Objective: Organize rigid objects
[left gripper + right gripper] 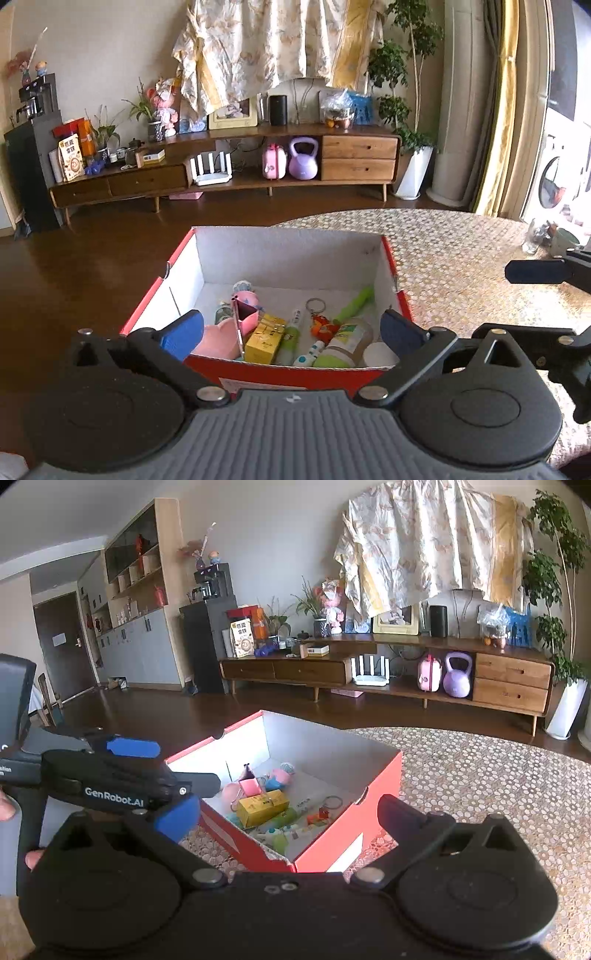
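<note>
Left wrist view: red cardboard box (291,378) sits on the patterned table mat (461,266) at its left edge, open top, white inside, holding all the small stuff. Box is light, stiff card with thin walls that would flex if pinched; I'd take it by the two short side walls or the near rim, one gripper per side. Left gripper (291,328) hangs over the near rim, jaws spread wide, nothing between the pads. Right gripper (291,808) faces the box's near corner, jaws also wide apart, empty. Inside: pink cup (218,339) in the near-left corner, rigid, smooth, likely slippery; yellow carton (264,339) just beside it, light, flat faces, easiest pinch; jar (347,341) toward the near-right, possibly glass, grip the body gently; green pen (354,304) by the right wall; keyring (316,305) mid-floor, tiny, loose, awkward to grab.
</note>
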`<state>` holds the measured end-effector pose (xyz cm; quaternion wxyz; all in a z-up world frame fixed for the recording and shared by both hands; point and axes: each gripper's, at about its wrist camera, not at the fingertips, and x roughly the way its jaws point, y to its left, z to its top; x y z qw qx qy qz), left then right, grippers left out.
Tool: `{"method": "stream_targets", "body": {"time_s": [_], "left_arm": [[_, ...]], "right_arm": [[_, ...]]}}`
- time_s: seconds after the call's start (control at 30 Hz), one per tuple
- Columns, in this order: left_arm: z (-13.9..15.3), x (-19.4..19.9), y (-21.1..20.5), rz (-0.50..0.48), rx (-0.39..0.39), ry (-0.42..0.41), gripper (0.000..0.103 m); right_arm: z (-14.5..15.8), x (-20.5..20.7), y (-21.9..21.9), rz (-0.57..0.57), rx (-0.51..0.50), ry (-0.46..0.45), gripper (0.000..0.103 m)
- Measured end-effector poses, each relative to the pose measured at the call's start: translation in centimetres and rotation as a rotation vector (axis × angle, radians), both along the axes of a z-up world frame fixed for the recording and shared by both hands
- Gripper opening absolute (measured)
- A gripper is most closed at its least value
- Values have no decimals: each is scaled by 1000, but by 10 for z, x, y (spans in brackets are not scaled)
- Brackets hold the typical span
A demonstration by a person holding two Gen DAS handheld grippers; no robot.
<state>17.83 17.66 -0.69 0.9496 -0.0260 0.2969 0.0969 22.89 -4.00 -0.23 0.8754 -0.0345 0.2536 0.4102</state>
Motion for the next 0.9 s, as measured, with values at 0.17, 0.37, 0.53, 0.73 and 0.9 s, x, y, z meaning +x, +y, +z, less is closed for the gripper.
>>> {"method": "stream_targets", "body": {"time_s": [0.17,0.37,0.53,0.73,0.9], "left_arm": [[-1,-7,-6,1,-6,-9,103],[-5,-12,-9,2,-20,-5,103],[-7,-17,-11,6,-12,-4,103],[-13,-16,-14,5,-16,13,103],[-15,-14,-16,24,-26,34,103]], "right_arm": [[-2,-8,-5,-4,0,-12,103],[-5,-12,-7,-11,9,3,103],[-8,-12,-12,-14,20,20,103],[-10,-15,-18,-19,28,27,103],[-14,-16,-30,-55,38,34,103]]}}
